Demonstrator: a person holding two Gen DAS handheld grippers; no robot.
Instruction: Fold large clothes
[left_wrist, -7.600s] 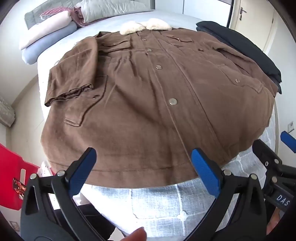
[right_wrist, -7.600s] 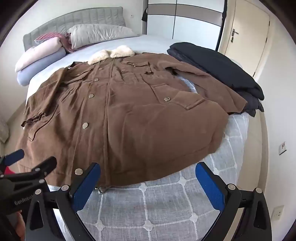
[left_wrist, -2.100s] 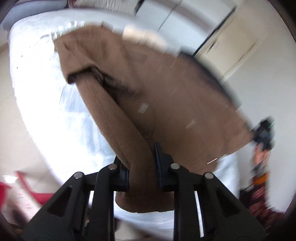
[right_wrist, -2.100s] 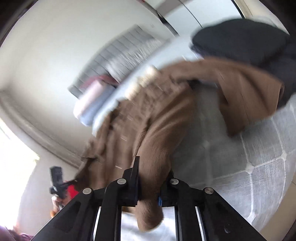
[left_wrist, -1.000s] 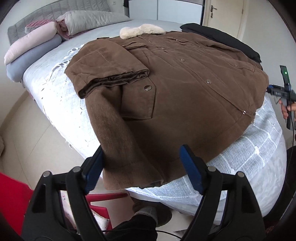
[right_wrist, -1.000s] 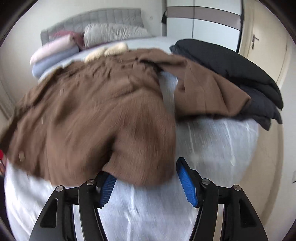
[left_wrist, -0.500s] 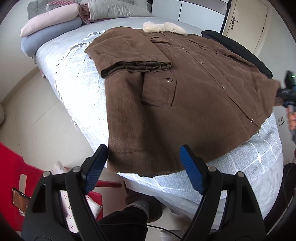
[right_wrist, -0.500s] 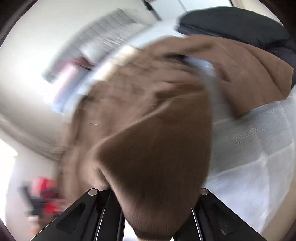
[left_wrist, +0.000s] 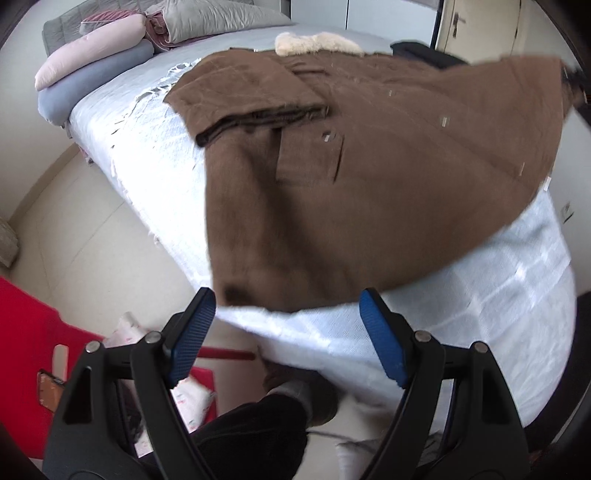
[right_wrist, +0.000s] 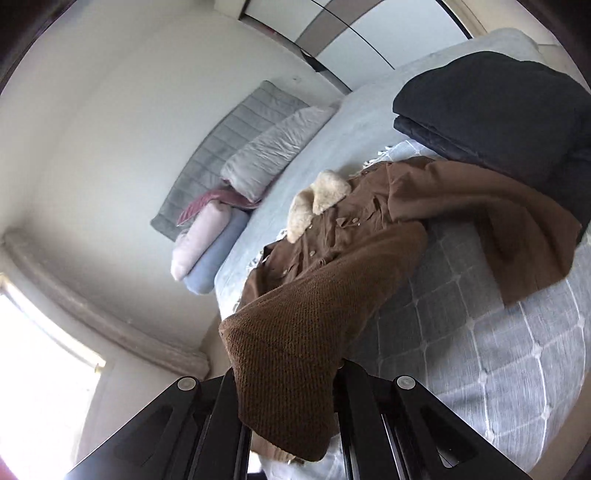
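Right tongs (right_wrist: 291, 391) grip the brown coat (left_wrist: 369, 177) hem corner; left tongs (left_wrist: 286, 325) gape empty, nearer the opposite corner.

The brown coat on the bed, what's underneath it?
Under the brown coat lies a pale grey bedspread with a white grid pattern, showing around its hem and side. One sleeve drapes toward the folded black garment. Whatever sits directly beneath the coat's middle is covered.

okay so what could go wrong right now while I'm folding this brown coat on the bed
Only the right gripper clamps the brown coat; the left gripper is open and apart from it, so the lifted side may sag unevenly. The coat's near hem lies at the bed edge and might slide off.
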